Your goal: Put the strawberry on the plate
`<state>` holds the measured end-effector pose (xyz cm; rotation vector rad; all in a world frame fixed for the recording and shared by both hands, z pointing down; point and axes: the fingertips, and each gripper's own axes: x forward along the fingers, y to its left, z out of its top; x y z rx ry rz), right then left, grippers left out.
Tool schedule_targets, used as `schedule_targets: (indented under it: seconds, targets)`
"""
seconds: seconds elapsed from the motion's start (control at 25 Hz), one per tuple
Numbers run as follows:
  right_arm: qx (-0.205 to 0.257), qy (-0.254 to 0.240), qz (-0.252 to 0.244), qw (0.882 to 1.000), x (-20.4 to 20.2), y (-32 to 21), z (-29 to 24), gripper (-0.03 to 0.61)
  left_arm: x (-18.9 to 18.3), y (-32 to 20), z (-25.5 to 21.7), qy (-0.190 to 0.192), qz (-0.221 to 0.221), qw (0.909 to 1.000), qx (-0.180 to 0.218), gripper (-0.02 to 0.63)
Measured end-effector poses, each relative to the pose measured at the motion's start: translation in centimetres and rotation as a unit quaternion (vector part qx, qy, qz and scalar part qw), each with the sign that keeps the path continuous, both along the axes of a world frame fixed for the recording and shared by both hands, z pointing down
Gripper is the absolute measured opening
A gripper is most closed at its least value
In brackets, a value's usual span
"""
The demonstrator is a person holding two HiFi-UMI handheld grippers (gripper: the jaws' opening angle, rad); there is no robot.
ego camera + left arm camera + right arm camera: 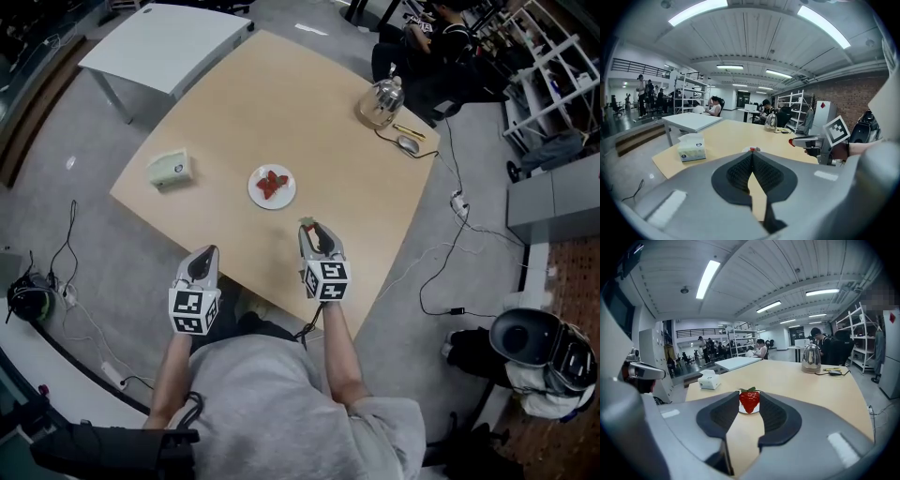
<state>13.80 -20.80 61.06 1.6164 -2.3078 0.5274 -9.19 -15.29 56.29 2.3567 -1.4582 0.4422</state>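
A white plate (272, 187) with strawberry pieces on it sits mid-table; it also shows low and small as the plate (751, 150) in the left gripper view. My right gripper (310, 229) hovers over the near table edge, short of the plate, shut on a red strawberry (749, 401) with a green leaf top. The same strawberry (791, 141) peeks from its tip in the left gripper view. My left gripper (207, 253) is held off the table's near edge, its jaws shut with nothing between them.
A tissue box (169, 169) stands left of the plate. A glass kettle (380, 101), a mouse (408, 143) and a cable lie at the far right corner. A white table (169, 42) stands beyond. Cables trail on the floor; people sit further back.
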Motion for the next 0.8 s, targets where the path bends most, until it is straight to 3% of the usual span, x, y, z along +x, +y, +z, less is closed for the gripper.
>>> schedule_targets:
  seconds: [0.8]
  targets:
    - [-0.050, 0.020, -0.017, 0.998, -2.6, -8.2, 5.4, 0.140, -1.2, -8.1, 2.6, -0.006, 0.023, 0.9991, -0.036, 0.020]
